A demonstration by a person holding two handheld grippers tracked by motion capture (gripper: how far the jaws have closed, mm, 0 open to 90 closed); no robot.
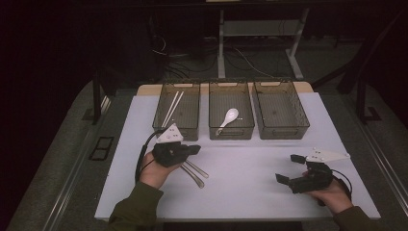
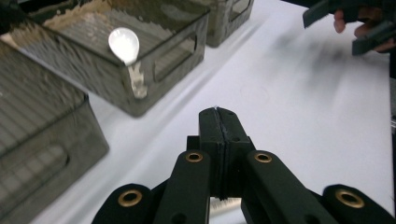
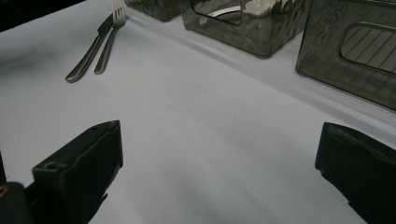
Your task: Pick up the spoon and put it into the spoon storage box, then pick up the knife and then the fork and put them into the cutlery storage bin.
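At a white table (image 1: 250,192) with three dark mesh bins along its far edge, I hold a tool in each hand. My left tool (image 2: 218,122) hovers over the near left of the table, jaws clenched flat together with nothing visible between them, just above a steel knife (image 3: 88,49) and fork (image 3: 108,44) lying side by side and touching. My right tool (image 1: 292,169) rests over the near right, jaws spread wide and empty.

The left bin (image 1: 177,109) holds pale chopsticks (image 1: 172,109), the middle bin (image 1: 231,110) a white spoon (image 1: 228,118), and the right bin (image 1: 280,109) looks empty.

I judge the knife and fork to be stiff, fairly light and slick, lying so flat on the table that they offer little to bite on. The slim middle of a handle looks the best place to pinch, across its narrow width, taking one piece at a time so that the other is not dragged along.
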